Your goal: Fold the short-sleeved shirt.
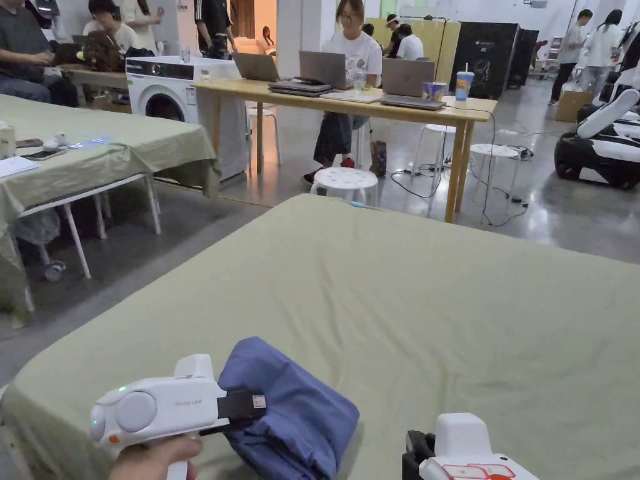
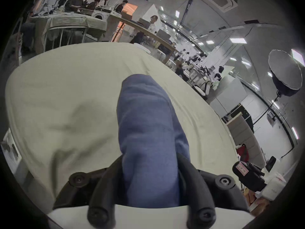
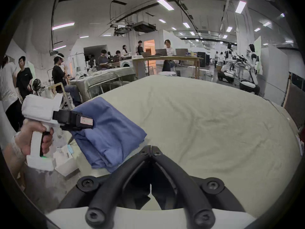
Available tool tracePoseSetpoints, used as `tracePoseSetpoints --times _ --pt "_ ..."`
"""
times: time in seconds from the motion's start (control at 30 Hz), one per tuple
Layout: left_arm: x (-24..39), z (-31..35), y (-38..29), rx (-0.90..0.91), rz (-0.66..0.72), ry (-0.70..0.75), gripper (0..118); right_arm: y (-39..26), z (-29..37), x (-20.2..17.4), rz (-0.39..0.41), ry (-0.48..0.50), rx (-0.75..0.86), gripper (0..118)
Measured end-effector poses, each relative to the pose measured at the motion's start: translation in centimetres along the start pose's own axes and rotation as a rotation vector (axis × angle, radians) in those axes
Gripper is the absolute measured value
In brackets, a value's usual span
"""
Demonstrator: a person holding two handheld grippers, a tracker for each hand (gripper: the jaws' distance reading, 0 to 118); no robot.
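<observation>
Here the left gripper is clamped on the shirt, a folded blue bundle ahead of its 2 jaws above the table. The right gripper is closed, empty. Soft, light cloth likely sags; grip all layers at the edge.

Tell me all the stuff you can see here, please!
Shirt: one, blue, folded bundle, near edge of the table.
Table cover: one, pale green, over the work table.
Stools: several, white, on the floor beyond.
Wooden desk: one, tan, far side.
Laptops: several, grey, on the desk.
Washing machine: one, white, far left.
People: several, in the background.
Left gripper: white body, black jaws shut on the shirt.
Right gripper: jaws shut, holding nothing.
</observation>
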State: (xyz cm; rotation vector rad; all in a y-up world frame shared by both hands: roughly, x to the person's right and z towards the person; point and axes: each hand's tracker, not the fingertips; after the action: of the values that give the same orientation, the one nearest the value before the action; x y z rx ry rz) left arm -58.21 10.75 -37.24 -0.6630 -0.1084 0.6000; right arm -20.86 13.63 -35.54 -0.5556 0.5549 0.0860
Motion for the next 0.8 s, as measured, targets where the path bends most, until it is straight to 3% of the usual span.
tracePoseSetpoints --times 0.17,0.3,0.37,0.4,0.43,0.47,0.5,0.6,0.67,0.7,0.73,0.77,0.8 --pt "-6.1 0.2 4.3 -0.039 0.046 0.022 21 0.3 -1.9 -1.9 0.008 0.023 0.001 0" --pt "-8.0 -1.4 3.8 -0.109 0.102 -0.005 23 0.1 -2.6 -2.2 0.006 0.025 -0.014 0" --pt "-8.9 -1.8 3.4 -0.092 0.095 0.012 38 0.2 -3.0 -2.0 0.013 0.021 -0.018 0" --pt "-9.0 -1.6 3.3 -0.085 0.098 0.024 55 0.3 -2.8 -2.1 0.013 0.018 -0.020 0" --pt "-9.1 -1.4 3.2 -0.076 0.108 0.029 81 0.3 -2.9 -2.0 0.011 0.019 -0.021 0" --pt "-8.3 0.0 3.2 -0.054 0.113 0.028 97 0.4 -3.0 -1.9 0.011 0.019 -0.023 0" --pt "-7.8 0.9 3.2 -0.043 0.111 0.026 105 0.5 -3.0 -1.9 0.011 0.019 -0.023 0" --pt "-7.4 3.6 3.6 0.000 0.086 0.141 105 0.6 -2.6 -1.9 0.012 0.024 -0.017 0" --pt "-7.0 4.7 3.7 0.019 -0.007 0.250 89 0.5 -2.4 -1.9 0.014 0.025 -0.016 0" --pt "-6.4 5.5 3.6 0.033 -0.044 0.291 71 0.5 -2.3 -1.8 0.015 0.025 -0.015 0" --pt "-5.6 6.3 3.4 0.049 -0.072 0.336 38 0.5 -2.1 -1.7 0.016 0.024 -0.013 0" --pt "-5.9 6.3 3.7 0.051 -0.088 0.371 21 0.5 -1.8 -1.6 0.016 0.022 -0.010 0" --pt "-4.9 6.5 3.2 0.058 -0.112 0.418 15 0.5 -1.3 -1.5 0.011 0.023 -0.006 0"
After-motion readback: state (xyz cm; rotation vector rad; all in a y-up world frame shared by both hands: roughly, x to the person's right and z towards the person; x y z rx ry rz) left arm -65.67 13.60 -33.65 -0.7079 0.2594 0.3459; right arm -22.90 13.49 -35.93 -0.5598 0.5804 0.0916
